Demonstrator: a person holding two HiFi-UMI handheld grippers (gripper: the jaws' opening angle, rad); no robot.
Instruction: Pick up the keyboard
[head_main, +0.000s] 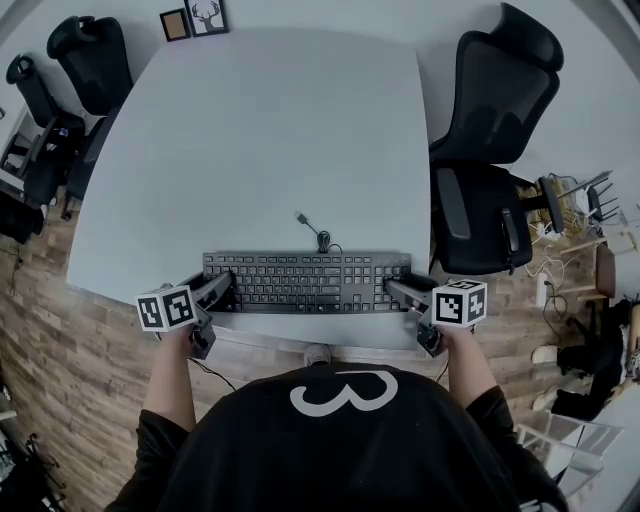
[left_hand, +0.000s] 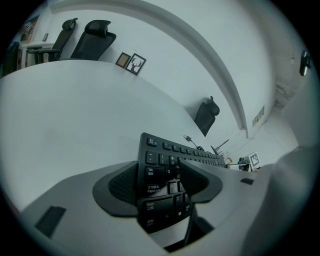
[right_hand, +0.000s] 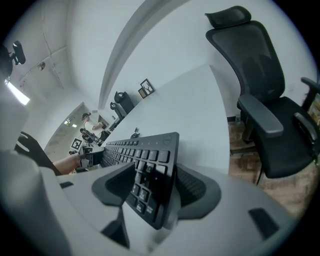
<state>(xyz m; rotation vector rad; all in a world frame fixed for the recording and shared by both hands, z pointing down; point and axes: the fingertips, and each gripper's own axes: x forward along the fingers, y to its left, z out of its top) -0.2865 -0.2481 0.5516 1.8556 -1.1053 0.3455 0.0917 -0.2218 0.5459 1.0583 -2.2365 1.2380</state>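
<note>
A black keyboard (head_main: 305, 282) lies crosswise near the front edge of the white table (head_main: 270, 140), its cable (head_main: 318, 236) curling away behind it. My left gripper (head_main: 222, 290) is shut on the keyboard's left end. In the left gripper view, one pad sits on the keys and the other behind the board (left_hand: 160, 165). My right gripper (head_main: 398, 292) clamps the right end the same way, and the right gripper view shows the keyboard (right_hand: 145, 160) held between both pads. Whether it is off the tabletop I cannot tell.
A black office chair (head_main: 490, 150) stands close to the table's right side, and more chairs (head_main: 80, 70) stand at the far left. Two small picture frames (head_main: 195, 18) lean at the table's back edge. Wooden floor (head_main: 60, 350) lies below the front edge.
</note>
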